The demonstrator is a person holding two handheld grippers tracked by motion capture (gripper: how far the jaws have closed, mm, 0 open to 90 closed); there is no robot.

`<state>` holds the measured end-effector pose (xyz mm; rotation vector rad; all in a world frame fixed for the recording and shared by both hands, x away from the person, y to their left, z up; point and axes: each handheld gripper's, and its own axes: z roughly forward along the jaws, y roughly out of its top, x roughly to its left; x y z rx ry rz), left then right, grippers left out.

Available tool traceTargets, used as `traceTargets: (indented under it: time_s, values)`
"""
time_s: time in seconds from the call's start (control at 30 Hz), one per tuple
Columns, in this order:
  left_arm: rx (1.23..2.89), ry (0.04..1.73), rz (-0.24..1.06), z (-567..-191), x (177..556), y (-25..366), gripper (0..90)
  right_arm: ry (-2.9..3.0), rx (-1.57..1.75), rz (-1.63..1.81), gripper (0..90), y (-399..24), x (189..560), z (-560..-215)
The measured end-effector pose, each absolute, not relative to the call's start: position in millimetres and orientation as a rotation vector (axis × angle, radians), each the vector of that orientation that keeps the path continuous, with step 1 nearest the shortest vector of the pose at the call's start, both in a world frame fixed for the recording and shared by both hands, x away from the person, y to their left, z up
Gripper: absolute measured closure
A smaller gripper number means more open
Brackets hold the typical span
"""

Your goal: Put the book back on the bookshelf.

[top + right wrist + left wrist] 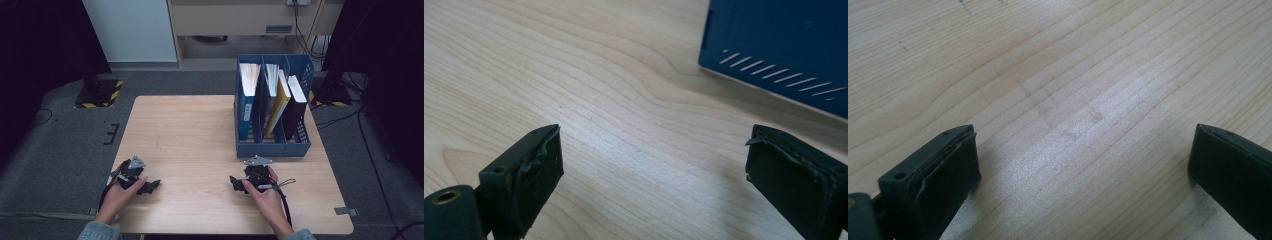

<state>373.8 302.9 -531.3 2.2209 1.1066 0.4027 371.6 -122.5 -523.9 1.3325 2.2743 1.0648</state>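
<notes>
High view first: over at the left the left gripper (150,187) rests low on the wooden table (190,130), jaws spread wide with bare wood between them, nothing gripped. Moving across, the right gripper (236,183) sits near the front edge too, jaws wide apart, empty. Just beyond it stands the blue file rack (272,147) on the table's right side, books (281,102) upright in its slots. Right gripper view catches that rack (784,40) close ahead, not touching.

file rack (272,148): 1 | books (280,102): 4 | hand-held grippers (239,183): 2
</notes>
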Motion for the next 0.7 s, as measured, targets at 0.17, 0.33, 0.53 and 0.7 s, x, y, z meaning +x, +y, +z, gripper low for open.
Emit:
traceTargets:
  time_s: [0.17,0.33,0.53,0.7]
  values:
    - [2.222,1.105,0.402,-531.2,373.9,302.9,0.0,2.291,1.360,1.053,8.6,-113.9,372.6,-529.4]
    - [2.224,1.102,0.401,-531.2,373.9,302.9,0.0,2.268,1.368,1.027,8.9,-112.6,374.7,-533.9]
    - [2.226,1.101,0.400,-531.1,373.9,302.9,0.0,2.236,1.316,1.002,7.3,-108.3,373.1,-538.2]
    - [2.232,1.100,0.398,-530.8,373.9,302.9,0.0,2.264,1.274,0.949,4.0,-103.4,372.9,-539.0]
